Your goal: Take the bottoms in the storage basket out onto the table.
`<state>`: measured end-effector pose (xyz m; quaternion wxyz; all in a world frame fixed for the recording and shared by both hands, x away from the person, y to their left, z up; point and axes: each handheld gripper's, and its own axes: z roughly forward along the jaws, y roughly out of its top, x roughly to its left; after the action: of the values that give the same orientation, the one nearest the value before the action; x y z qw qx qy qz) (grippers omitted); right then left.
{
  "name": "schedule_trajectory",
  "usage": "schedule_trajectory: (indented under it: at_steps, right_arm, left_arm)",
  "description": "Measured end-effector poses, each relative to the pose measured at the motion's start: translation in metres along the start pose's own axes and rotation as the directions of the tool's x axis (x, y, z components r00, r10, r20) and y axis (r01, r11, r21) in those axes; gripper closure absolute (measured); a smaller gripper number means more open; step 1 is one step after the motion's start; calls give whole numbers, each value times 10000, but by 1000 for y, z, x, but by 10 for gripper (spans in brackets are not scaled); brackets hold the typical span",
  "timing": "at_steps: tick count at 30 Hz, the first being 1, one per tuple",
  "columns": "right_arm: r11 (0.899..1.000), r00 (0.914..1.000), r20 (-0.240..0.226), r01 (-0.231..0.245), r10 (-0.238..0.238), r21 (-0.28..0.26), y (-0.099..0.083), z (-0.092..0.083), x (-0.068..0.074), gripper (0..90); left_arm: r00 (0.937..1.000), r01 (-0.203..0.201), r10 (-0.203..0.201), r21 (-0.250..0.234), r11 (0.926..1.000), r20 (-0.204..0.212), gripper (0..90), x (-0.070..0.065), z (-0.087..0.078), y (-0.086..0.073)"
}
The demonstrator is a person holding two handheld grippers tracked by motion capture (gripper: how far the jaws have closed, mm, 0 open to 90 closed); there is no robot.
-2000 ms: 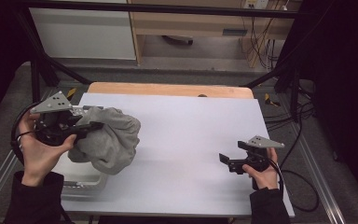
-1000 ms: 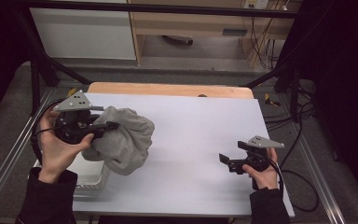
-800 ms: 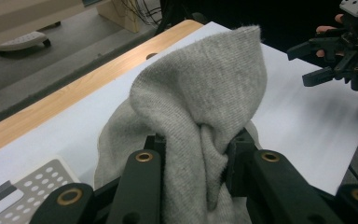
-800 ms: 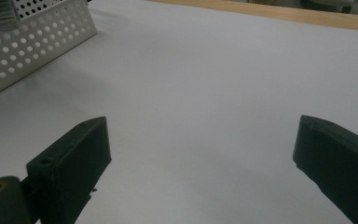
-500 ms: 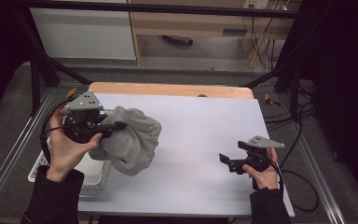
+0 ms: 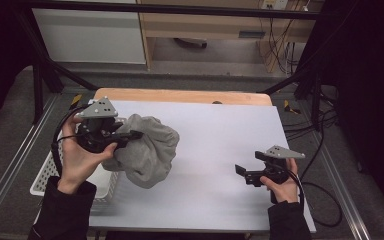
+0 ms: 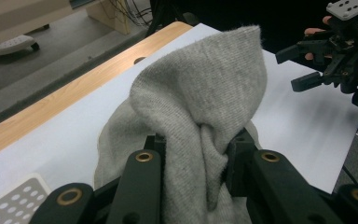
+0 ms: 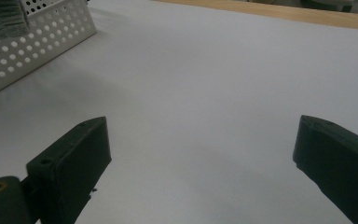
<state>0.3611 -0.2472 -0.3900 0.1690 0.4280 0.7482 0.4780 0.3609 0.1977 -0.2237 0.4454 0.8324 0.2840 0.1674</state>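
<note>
Grey cloth (image 6: pixel 147 152) is hanging bunched above the left part of the white table (image 6: pixel 220 140), beside the white perforated basket (image 6: pixel 50 175). Left gripper (image 6: pixel 132 135) is pinching a fold of it between both jaws. Right gripper (image 6: pixel 240 171) is hovering well apart at the table's right, jaws spread wide around nothing.

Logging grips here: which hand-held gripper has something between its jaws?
The left hand-held gripper, shut on the grey cloth. The right hand-held gripper stands open over the bare table.
</note>
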Motion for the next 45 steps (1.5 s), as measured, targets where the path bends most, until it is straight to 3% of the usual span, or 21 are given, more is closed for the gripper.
schedule_trajectory:
  at_steps: [13, 45]
  right_arm:
    - [10000, 10000, -5, -4, 4, -19, 0, 0, 0, 43]
    - [10000, 10000, 2, 19, -19, 24, -1, 0, -1, 42]
  left_arm:
    - [9998, -125, 123, 90, 9999, 170, 722, -7, 15, 4]
    - [9987, 65, -85, 405, 9992, 493, 722, -13, 62, 7]
